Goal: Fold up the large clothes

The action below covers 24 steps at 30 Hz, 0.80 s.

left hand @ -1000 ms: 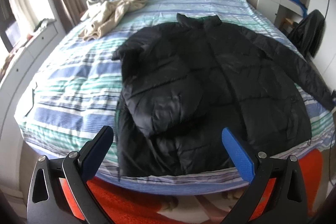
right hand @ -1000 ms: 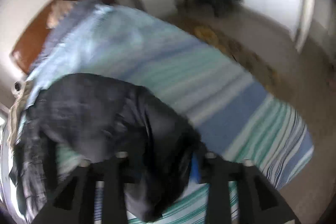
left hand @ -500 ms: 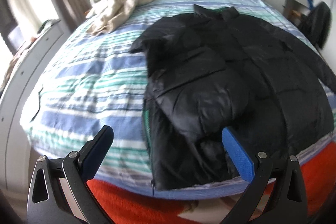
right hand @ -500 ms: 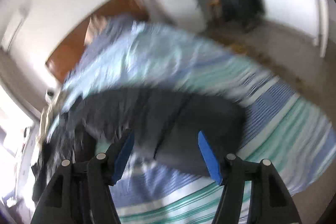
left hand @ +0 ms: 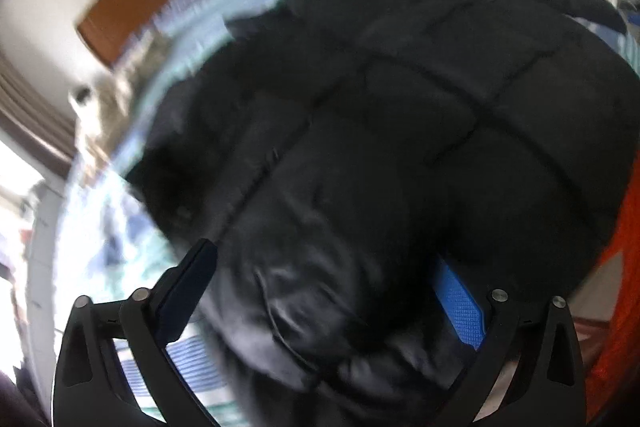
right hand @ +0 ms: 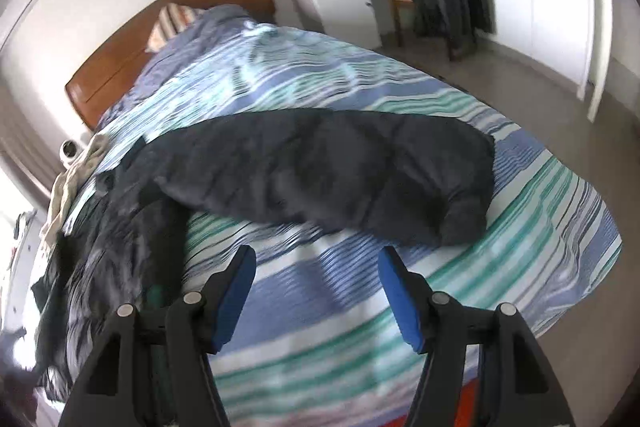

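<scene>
One bed [right hand: 520,227], striped in blue, green and white, carried one black quilted jacket [left hand: 400,127] spread over its near half, one sleeve [right hand: 340,171] laid out flat across the stripes. Judged by its puffed panels, the jacket would handle soft, bulky, light and rather slippery; a hem corner or cuff edge would give the surest hold, a pinch of mid-panel likely sliding free. One left gripper [left hand: 320,295], wide open a second earlier above the hem, had dropped close and its jaws had just been closing around a bunched fold, pads apparently not yet pressing. One right gripper [right hand: 316,291], earlier astride the sleeve, stood parted and empty over bare bedding.
</scene>
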Tool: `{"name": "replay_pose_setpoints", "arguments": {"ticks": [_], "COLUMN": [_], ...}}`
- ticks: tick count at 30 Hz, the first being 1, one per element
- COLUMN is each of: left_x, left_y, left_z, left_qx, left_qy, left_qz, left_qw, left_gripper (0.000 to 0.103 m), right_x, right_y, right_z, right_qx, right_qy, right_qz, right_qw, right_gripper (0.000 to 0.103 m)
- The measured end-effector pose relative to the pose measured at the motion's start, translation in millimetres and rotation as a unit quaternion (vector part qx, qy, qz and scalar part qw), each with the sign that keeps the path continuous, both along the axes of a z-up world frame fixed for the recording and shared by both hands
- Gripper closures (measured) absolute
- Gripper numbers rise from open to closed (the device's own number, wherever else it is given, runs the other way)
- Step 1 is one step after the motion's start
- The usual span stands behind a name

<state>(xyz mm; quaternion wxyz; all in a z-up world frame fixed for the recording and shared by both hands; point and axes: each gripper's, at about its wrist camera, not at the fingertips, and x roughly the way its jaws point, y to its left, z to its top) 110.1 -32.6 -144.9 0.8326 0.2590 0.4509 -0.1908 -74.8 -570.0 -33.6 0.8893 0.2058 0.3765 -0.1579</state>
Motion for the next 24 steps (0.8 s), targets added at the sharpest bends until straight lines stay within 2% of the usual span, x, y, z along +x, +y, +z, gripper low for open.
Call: {"name": "replay_pose_setpoints", "arguments": {"ticks": [1,2,3,4,5,8,9,12,14,15,16,17,19,20,21,22,23,24], "left_x": [8,11,15,16,18,23,27,38,47,52,56,63,68,66,61,55,48,38], "left_y": [6,10,20,26,40,84,114,192,258,290,311,349,394,414,421,424,420,409], "left_z": [-2,-2,6,13,30,74,97,136,151,152,149,140,120,107,101,97,94,93], "left_qx": [-0.019,-0.026,-0.042,-0.059,-0.084,-0.112,-0.127,-0.141,-0.135,-0.126,-0.121,-0.116,-0.106,-0.090,-0.080,-0.082,-0.093,-0.111], "left_qy": [0.016,0.020,0.019,0.019,0.010,-0.042,-0.064,-0.108,-0.138,-0.145,-0.144,-0.135,-0.112,-0.102,-0.099,-0.095,-0.093,-0.090], "left_qz": [0.010,0.022,0.039,0.046,0.063,0.113,0.146,0.230,0.312,0.351,0.376,0.425,0.483,0.515,0.530,0.535,0.535,0.527], "left_qw": [0.9996,0.9992,0.9982,0.9970,0.9944,0.9863,0.9791,0.9568,0.9303,0.9165,0.9072,0.8877,0.8619,0.8464,0.8385,0.8352,0.8347,0.8381], "left_gripper": [0.036,0.070,0.077,0.079,0.080,0.080,0.080,0.080,0.079,0.075,0.069,0.056,0.054,0.058,0.059,0.059,0.059,0.058], "right_x": [-4,-7,-10,-13,-14,-13,-9,2,7,9,11,14,16,16,14,14,11,9], "right_y": [7,18,29,39,50,73,81,98,110,116,120,125,131,133,132,132,131,129], "right_z": [3,6,8,12,15,22,26,33,37,38,38,38,35,34,32,31,29,27], "right_qx": [-0.003,-0.009,-0.019,-0.027,-0.038,-0.055,-0.055,-0.058,-0.066,-0.067,-0.066,-0.063,-0.061,-0.062,-0.062,-0.061,-0.061,-0.062], "right_qy": [-0.003,-0.006,-0.008,-0.009,-0.012,-0.017,-0.021,-0.028,-0.032,-0.034,-0.035,-0.034,-0.028,-0.022,-0.016,-0.010,-0.002,0.007], "right_qz": [0.008,0.019,0.031,0.040,0.051,0.073,0.084,0.113,0.131,0.141,0.148,0.156,0.167,0.169,0.170,0.170,0.171,0.169], "right_qw": [1.000,1.000,0.999,0.999,0.998,0.996,0.995,0.991,0.989,0.987,0.986,0.985,0.984,0.983,0.983,0.983,0.983,0.984], "right_gripper": [0.038,0.038,0.038,0.038,0.038,0.038,0.038,0.038,0.038,0.038,0.038,0.038,0.038,0.038,0.038,0.038,0.038,0.037]}}
